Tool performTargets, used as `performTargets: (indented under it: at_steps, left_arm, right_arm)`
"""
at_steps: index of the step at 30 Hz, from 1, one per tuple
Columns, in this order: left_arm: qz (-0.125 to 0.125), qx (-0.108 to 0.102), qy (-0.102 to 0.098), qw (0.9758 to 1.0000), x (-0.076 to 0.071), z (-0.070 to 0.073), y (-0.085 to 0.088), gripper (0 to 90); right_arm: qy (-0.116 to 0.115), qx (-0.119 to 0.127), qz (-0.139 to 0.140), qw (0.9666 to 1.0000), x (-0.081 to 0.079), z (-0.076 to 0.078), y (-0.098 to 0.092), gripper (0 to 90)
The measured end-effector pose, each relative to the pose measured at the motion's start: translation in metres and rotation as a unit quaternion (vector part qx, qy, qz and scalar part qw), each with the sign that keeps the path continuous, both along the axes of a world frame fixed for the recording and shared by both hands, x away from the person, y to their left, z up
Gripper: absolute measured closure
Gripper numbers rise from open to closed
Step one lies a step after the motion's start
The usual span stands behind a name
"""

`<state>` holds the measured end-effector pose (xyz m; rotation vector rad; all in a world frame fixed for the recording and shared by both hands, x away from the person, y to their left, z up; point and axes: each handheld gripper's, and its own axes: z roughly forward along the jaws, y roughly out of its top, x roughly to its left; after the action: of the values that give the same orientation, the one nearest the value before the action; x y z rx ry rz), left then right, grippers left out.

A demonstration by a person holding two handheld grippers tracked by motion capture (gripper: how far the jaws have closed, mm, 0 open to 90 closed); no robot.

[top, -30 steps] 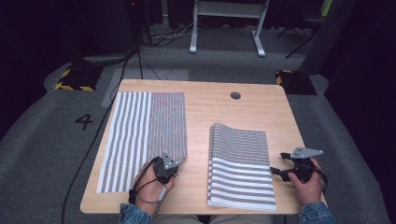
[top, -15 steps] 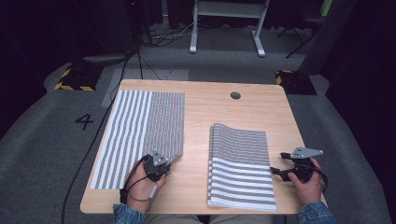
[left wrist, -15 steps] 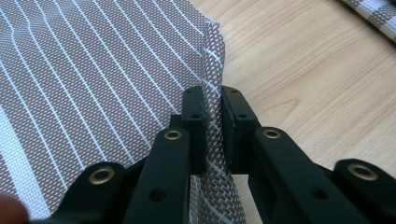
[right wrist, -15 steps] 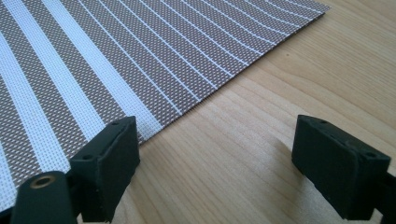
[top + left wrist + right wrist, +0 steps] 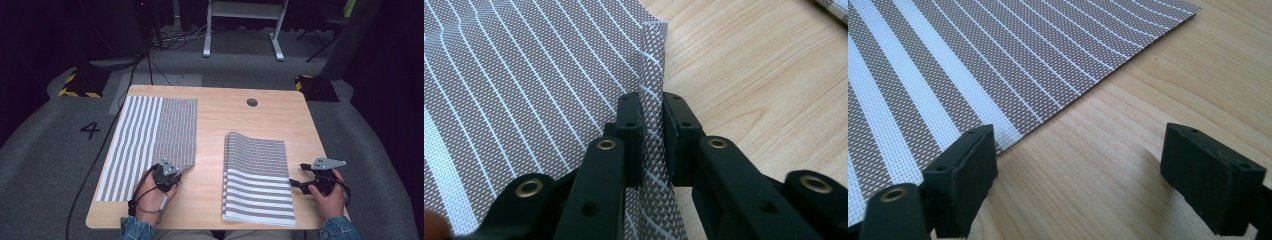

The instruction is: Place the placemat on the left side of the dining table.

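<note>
A brown-and-white striped woven mat (image 5: 150,135) lies flat on the left half of the table. My left gripper (image 5: 172,172) is at the mat's near right corner. In the left gripper view the mat's edge (image 5: 651,75) stands upright between the jaws. My left gripper (image 5: 652,135) is shut on it, though its jaws have just been easing apart slightly. A stack of similar mats (image 5: 257,175) lies on the right half. My right gripper (image 5: 300,182) rests open on the wood beside the stack's right edge. It (image 5: 1078,155) holds nothing, and the stack's top mat (image 5: 973,50) is by one jaw.
The wooden table (image 5: 215,130) has a round cable hole (image 5: 252,102) at the back. Bare wood runs between the mat and the stack. A cable (image 5: 100,165) hangs off the left edge to the grey floor. A white frame (image 5: 240,20) stands behind.
My left gripper has shifted a little to the left with the mat's corner in its jaws. The right gripper has stayed where it was.
</note>
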<state>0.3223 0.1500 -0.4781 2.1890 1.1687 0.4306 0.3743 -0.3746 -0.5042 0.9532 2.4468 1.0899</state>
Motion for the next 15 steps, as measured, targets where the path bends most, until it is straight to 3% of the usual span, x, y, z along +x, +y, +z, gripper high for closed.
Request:
performTargets:
  at_steps: [3, 12, 15]
  left_arm:
    - [0.002, -0.011, -0.001, 0.9999, -0.0005, 0.0005, 0.0011, 78.5]
    - [0.002, -0.003, -0.005, 1.0000, 0.0046, -0.0055, -0.0022, 75.4]
    - [-0.005, -0.016, 0.000, 0.9999, 0.0036, -0.0042, -0.0032, 69.6]
  right_arm:
    - [0.000, 0.000, 0.000, 1.0000, 0.0000, 0.0000, 0.0000, 15.2]
    - [0.000, 0.000, 0.000, 1.0000, 0.0000, 0.0000, 0.0000, 15.2]
    - [0.000, 0.000, 0.000, 1.0000, 0.0000, 0.0000, 0.0000, 15.2]
